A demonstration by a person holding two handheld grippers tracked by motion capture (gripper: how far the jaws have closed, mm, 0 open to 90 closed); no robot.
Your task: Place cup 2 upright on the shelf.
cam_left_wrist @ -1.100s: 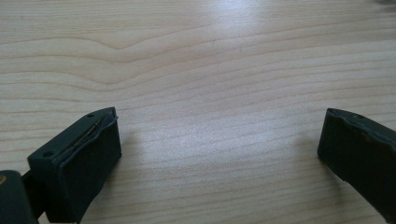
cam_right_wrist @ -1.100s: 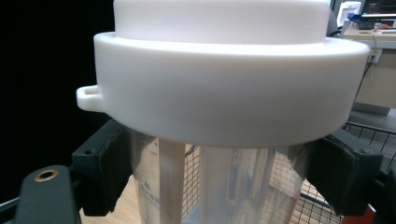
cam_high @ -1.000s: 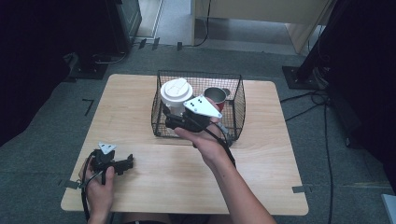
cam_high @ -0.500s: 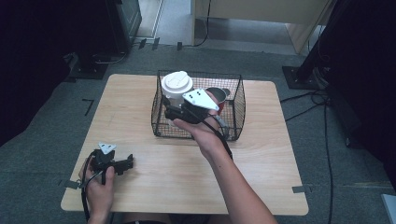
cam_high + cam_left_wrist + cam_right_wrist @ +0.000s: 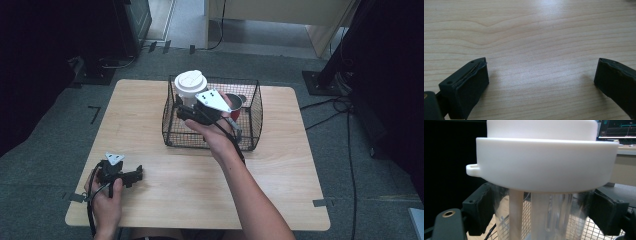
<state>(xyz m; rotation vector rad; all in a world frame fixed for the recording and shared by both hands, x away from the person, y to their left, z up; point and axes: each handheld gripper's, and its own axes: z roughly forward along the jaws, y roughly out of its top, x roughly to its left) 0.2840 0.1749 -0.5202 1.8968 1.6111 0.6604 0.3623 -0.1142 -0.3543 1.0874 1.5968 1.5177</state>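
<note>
A clear plastic cup with a white lid [image 5: 190, 82] is held upright at the back left corner of the black wire basket [image 5: 252, 117]. My right gripper [image 5: 184, 110] is shut on the cup just under the lid. In the right gripper view the black pads [image 5: 480, 207] press on both sides of the clear cup [image 5: 544, 170], and mesh shows behind it. Whether the cup's base rests on anything is hidden. My left gripper [image 5: 136, 175] lies on the table near the front left, held in a hand. Its jaws [image 5: 541, 80] stand open over bare wood.
A red cup with a metal rim [image 5: 234, 102] stands inside the basket to the right of my right hand. The wooden table [image 5: 280, 190] sits on grey carpet, with dark equipment stands and cables [image 5: 350, 150] around it.
My right hand has carried the lidded cup a little farther back over the basket's left side. The left gripper has stayed where it was.
</note>
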